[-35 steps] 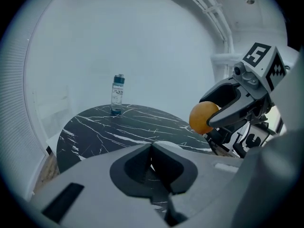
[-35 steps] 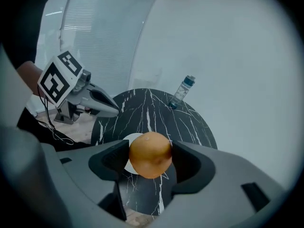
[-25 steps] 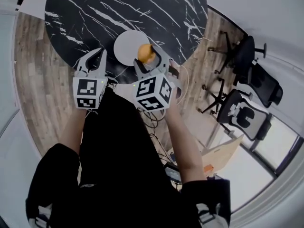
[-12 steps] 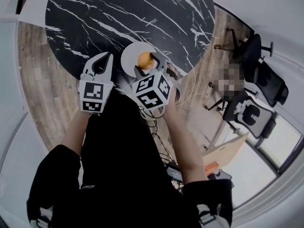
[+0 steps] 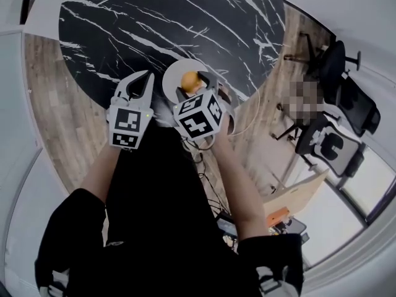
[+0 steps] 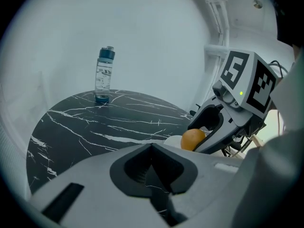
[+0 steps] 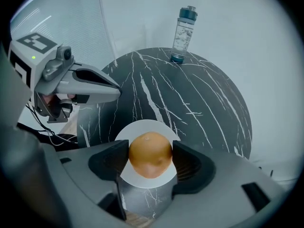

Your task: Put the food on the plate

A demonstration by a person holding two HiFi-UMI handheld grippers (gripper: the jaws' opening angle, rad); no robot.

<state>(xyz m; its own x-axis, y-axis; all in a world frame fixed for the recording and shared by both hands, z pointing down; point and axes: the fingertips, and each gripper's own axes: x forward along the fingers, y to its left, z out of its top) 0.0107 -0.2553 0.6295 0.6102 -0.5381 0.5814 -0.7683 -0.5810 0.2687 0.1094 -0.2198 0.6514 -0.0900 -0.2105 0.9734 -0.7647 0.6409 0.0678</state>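
A round orange fruit [image 7: 150,154] sits between the pads of my right gripper [image 7: 150,159], which is shut on it and points steeply down. Directly under it lies a small white plate [image 7: 142,127] near the front edge of the black marble table [image 7: 199,94]. In the head view the fruit [image 5: 189,80] covers part of the plate [image 5: 184,64]. Whether the fruit touches the plate I cannot tell. My left gripper [image 5: 141,84] hovers just left of the plate, shut and empty. In the left gripper view the fruit [image 6: 192,139] shows in the right gripper [image 6: 213,127].
A clear water bottle with a blue cap [image 7: 183,32] stands upright at the table's far edge, also visible as the bottle [image 6: 104,75]. Black office chairs [image 5: 337,85] stand on the wooden floor to the right. Cables hang below the table's front edge.
My right gripper has sunk and tipped downward with the fruit, closer to the plate. My left gripper has edged toward the table, still shut.
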